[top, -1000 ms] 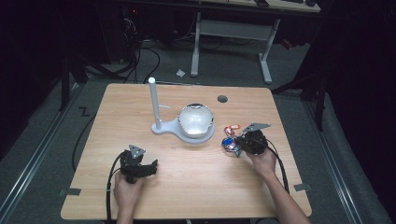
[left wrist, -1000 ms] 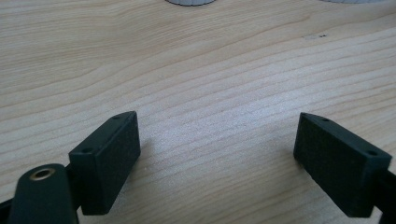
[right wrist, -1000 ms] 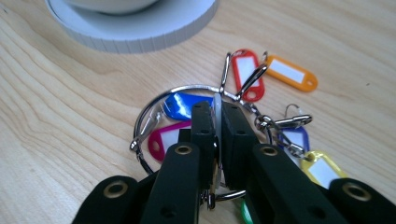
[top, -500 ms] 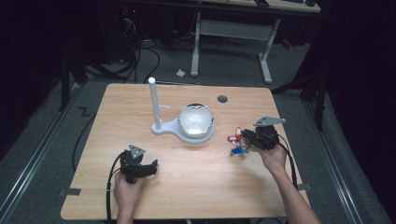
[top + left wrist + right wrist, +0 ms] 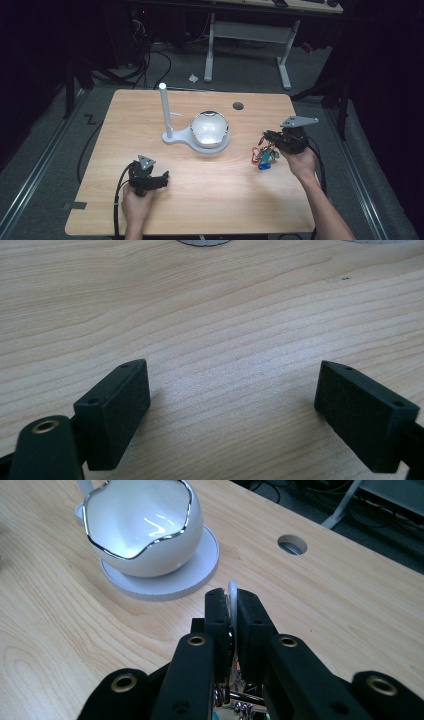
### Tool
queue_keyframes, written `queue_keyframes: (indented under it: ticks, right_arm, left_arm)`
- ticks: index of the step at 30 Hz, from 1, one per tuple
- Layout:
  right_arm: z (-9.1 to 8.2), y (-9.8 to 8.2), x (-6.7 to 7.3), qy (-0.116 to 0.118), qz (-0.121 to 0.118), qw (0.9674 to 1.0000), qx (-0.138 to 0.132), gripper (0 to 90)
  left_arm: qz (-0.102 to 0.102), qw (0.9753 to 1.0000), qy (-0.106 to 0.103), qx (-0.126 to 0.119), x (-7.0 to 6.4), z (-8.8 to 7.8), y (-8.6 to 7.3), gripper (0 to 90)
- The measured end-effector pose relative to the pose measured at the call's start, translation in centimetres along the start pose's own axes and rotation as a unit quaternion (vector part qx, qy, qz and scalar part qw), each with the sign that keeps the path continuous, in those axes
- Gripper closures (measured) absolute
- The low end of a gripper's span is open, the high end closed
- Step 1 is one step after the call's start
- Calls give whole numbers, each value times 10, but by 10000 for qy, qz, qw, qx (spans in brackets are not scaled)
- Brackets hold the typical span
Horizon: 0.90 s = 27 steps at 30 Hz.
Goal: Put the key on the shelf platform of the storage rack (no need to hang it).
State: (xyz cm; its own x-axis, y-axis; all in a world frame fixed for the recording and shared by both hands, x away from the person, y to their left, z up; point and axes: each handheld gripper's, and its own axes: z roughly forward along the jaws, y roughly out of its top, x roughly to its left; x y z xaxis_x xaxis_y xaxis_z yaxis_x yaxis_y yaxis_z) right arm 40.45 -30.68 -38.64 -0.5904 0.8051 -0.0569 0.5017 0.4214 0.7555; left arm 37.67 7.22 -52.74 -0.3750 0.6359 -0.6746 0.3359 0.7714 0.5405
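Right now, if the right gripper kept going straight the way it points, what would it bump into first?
Probably the white bowl-shaped dish with a silver rim on its round white base; the right gripper, clamping a bunch of keys, aims roughly there, though depth is unclear.

A lab or recording workspace, this one: a light wooden table [image 5: 200, 200] with a cable hole [image 5: 238, 106] near its far edge sits lit in a dark room. Behind its far edge, black cables [image 5: 150, 60] sprawl across grey carpet [image 5: 240, 75], beside the white legs of a height-adjustable desk [image 5: 247, 32]. Metal rails [image 5: 35, 165] run along the floor past the table's left edge.
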Motion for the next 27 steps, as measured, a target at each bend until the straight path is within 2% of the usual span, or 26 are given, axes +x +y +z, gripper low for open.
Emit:
queue_keyframes:
  ticks: [8,15,27]
  right_arm:
    - [-16,15,3,118,-118,9998,-47,856]
    - [-32,28,5,229,-134,9993,-257,856]
    - [-44,56,15,379,-341,9976,-471,856]
  left_arm:
    - [-9,10000,7,-1,0,0,0,150]
    - [0,10000,2,-1,0,0,0,150]
    - [2,10000,2,-1,0,0,0,150]
